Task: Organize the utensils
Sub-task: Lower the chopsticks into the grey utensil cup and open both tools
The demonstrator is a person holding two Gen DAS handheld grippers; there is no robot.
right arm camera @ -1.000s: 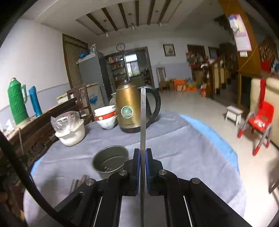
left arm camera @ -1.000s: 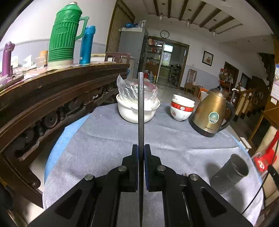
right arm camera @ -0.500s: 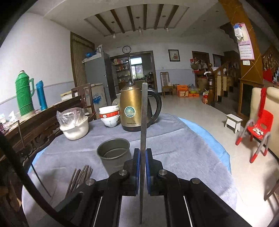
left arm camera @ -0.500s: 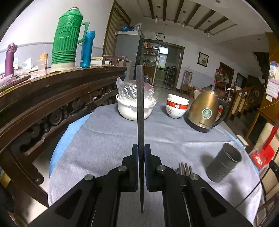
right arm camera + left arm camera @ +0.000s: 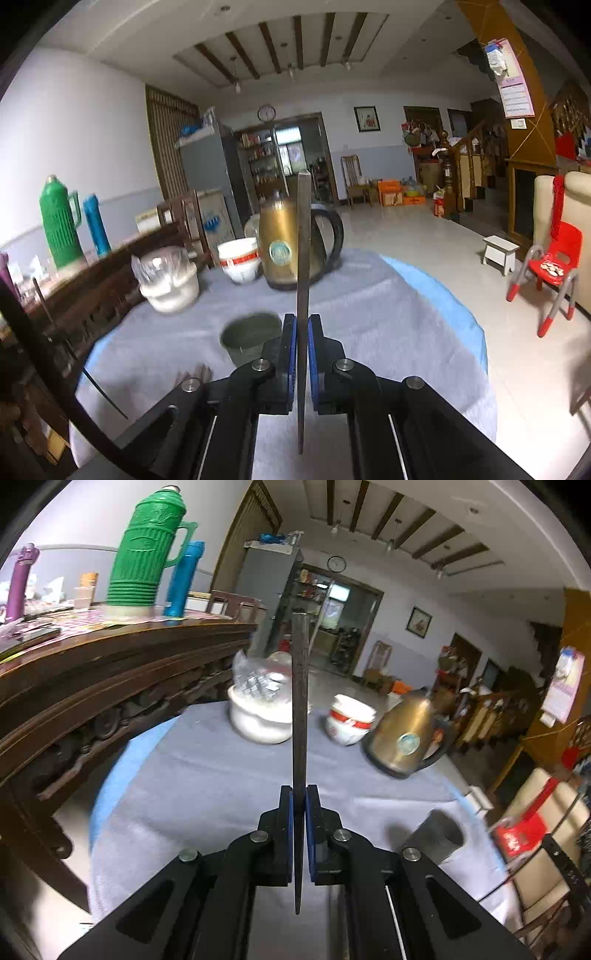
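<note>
Each hand-held gripper, left [image 5: 299, 832] & right [image 5: 302, 363], pinched one upright chopstick [image 5: 299, 709]; either could slip or miss the cup [image 5: 251, 334].

My two fisheye views bend hard at their dark corners; soft indoor daylight glows from the far doorway [image 5: 291, 147], and motion blur smears the grey tablecloth [image 5: 207, 775]

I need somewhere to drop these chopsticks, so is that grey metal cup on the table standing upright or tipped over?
Upright. The grey metal cup stands on the grey cloth with its round mouth facing up.
</note>
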